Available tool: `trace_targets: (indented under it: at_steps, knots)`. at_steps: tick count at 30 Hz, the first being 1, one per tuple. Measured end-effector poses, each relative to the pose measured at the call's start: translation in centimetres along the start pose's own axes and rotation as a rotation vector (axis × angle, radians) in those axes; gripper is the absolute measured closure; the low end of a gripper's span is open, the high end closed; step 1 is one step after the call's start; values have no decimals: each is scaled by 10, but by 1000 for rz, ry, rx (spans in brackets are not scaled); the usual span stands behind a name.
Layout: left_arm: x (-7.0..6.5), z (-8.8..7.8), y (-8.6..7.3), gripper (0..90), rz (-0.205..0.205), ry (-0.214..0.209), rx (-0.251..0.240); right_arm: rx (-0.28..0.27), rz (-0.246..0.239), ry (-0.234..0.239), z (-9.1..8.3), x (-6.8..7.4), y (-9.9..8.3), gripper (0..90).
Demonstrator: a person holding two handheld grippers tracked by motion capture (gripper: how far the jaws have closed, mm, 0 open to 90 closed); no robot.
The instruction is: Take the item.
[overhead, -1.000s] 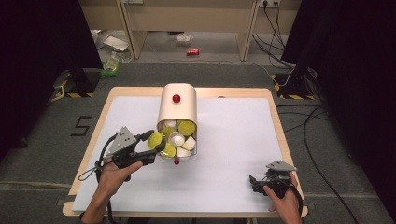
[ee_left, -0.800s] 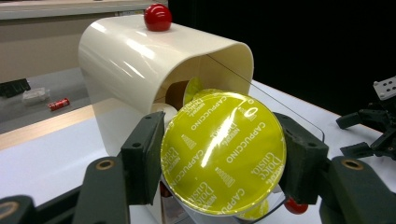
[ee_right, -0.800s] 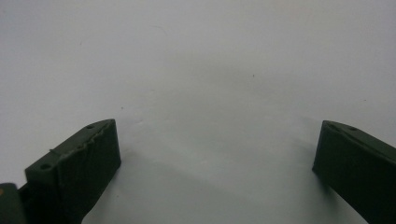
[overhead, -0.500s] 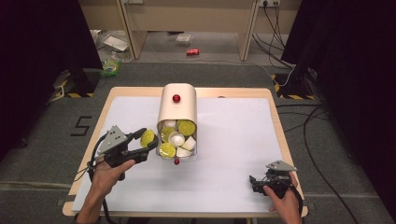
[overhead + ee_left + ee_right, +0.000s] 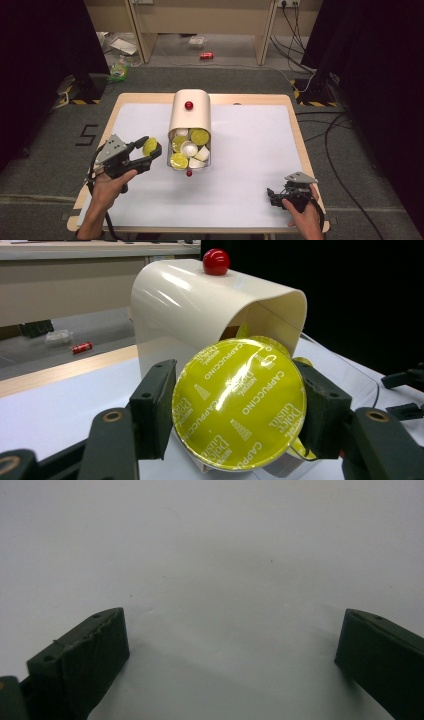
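Left of the cream dispenser (image 5: 189,120), the left gripper (image 5: 148,151) clamps a yellow cappuccino capsule (image 5: 239,403) between both pads. Near the table's front right corner, the right gripper (image 5: 232,655) stands wide apart over bare white tabletop (image 5: 210,555), holding nothing.

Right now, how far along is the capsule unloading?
Done: one yellow capsule is out of the cream dispenser, clamped in the left claw beside it. In hand: carrying it off. Left: several yellow and white capsules sit in the dispenser's mouth. The right claw rests open on the table.
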State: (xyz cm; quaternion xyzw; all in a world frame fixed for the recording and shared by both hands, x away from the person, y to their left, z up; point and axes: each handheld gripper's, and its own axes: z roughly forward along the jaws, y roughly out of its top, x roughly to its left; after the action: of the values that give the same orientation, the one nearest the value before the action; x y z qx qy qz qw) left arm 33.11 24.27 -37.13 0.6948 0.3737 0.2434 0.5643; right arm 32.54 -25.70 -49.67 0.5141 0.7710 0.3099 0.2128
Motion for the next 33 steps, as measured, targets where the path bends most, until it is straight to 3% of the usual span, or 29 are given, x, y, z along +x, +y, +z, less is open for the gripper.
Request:
trace_targets:
  at_steps: [33]
  knots:
    - [19, 8, -33, 398, -33, 40, 17, 0, -2, -2, 0, 0, 0, 10]
